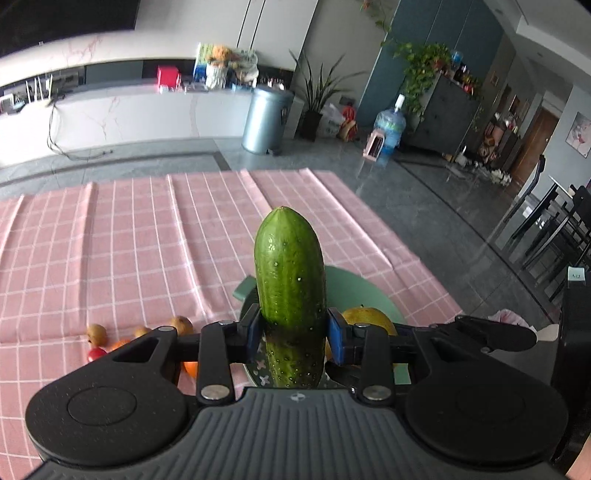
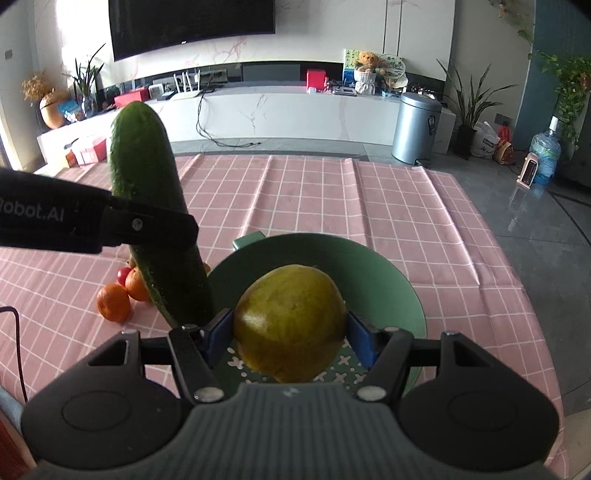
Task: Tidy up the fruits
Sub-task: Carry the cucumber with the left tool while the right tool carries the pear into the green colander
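A pink checked tablecloth point(image 2: 369, 206) is spread under a green bowl point(image 2: 388, 280). A cucumber point(image 1: 290, 291) is clamped upright by the left gripper point(image 1: 293, 332); a yellow-green fruit point(image 2: 290, 326) is gripped by the right gripper point(image 2: 290, 334) above the bowl. Small oranges point(image 2: 114, 302) lie alongside. The cucumber could be knocked against the fruit if both are lowered together.

pretty bright living room, glossy grey tile floor point(image 1: 424, 192). long white marble tv unit point(image 2: 288, 110) under a dark tv point(image 2: 192, 26), silver bin point(image 2: 415, 127), potted plants point(image 2: 469, 110), water jug point(image 2: 545, 153) on the floor.
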The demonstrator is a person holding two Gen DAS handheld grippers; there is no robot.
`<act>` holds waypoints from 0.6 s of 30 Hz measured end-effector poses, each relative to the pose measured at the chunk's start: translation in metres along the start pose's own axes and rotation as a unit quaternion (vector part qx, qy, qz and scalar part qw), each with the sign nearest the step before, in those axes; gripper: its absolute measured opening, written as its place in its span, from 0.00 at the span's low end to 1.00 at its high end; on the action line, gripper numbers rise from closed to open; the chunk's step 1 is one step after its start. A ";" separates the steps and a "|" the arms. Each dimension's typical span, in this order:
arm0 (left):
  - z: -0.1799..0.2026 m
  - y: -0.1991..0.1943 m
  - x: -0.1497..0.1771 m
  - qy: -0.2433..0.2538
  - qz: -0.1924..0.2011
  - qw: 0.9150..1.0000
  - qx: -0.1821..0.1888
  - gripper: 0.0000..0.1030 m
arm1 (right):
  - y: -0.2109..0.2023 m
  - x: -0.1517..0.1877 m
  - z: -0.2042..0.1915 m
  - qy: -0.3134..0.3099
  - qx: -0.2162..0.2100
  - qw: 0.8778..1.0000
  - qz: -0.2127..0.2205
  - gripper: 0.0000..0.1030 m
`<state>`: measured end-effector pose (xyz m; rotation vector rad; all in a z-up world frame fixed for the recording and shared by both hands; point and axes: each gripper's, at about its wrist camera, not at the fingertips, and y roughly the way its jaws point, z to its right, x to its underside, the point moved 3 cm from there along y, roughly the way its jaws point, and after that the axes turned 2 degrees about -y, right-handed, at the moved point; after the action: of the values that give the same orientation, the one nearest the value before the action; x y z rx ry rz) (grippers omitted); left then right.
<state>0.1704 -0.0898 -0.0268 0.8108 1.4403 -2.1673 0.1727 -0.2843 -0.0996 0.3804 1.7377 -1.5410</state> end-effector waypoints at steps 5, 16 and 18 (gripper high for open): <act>-0.004 0.023 0.007 0.002 -0.032 0.999 -0.006 0.40 | 0.027 0.006 -0.001 -0.026 -0.010 0.999 -0.041 0.61; -0.006 0.057 0.012 0.002 -0.078 0.997 -0.014 0.40 | 0.062 0.013 0.001 -0.053 -0.018 0.994 -0.094 0.61; -0.007 0.062 0.012 0.000 -0.085 0.996 -0.013 0.40 | 0.067 0.013 0.002 -0.058 -0.018 0.993 -0.101 0.61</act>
<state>0.2020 -0.1068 -0.0791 0.7012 1.5852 -2.2655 0.2092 -0.2743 -0.1563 0.0969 1.7527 -1.6374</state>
